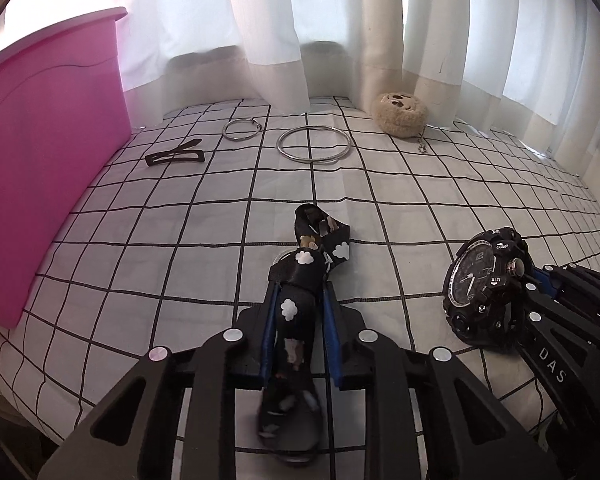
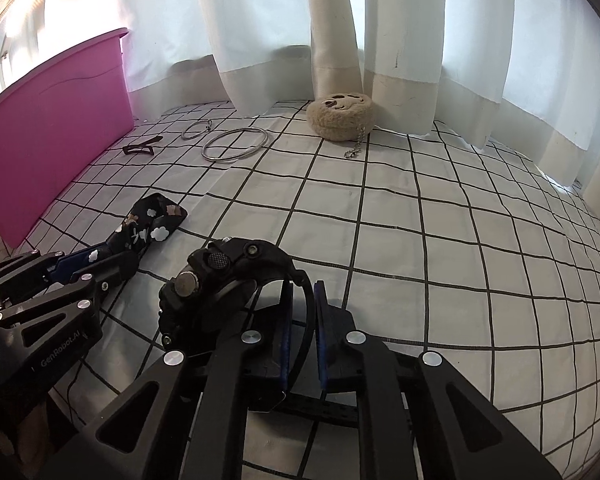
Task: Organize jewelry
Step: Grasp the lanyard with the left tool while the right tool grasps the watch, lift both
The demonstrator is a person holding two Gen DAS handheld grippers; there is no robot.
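Observation:
My left gripper (image 1: pixel 300 304) is shut on a black fabric band with white clouds (image 1: pixel 300 276), held over the checked cloth; it also shows in the right wrist view (image 2: pixel 148 232). My right gripper (image 2: pixel 300 312) is shut on the strap of a black wristwatch (image 2: pixel 224 280), whose dial shows in the left wrist view (image 1: pixel 480 276). A pink bin (image 1: pixel 40 152) stands at the left. A large silver ring (image 1: pixel 314 145), a small silver ring (image 1: pixel 242 129) and a black hair clip (image 1: pixel 176 156) lie on the cloth farther back.
A beige plush keychain (image 1: pixel 400 114) with a bead chain (image 2: pixel 354 148) lies against the white curtains (image 2: pixel 260 20) at the back. The black-and-white checked cloth (image 2: pixel 420 240) covers the surface.

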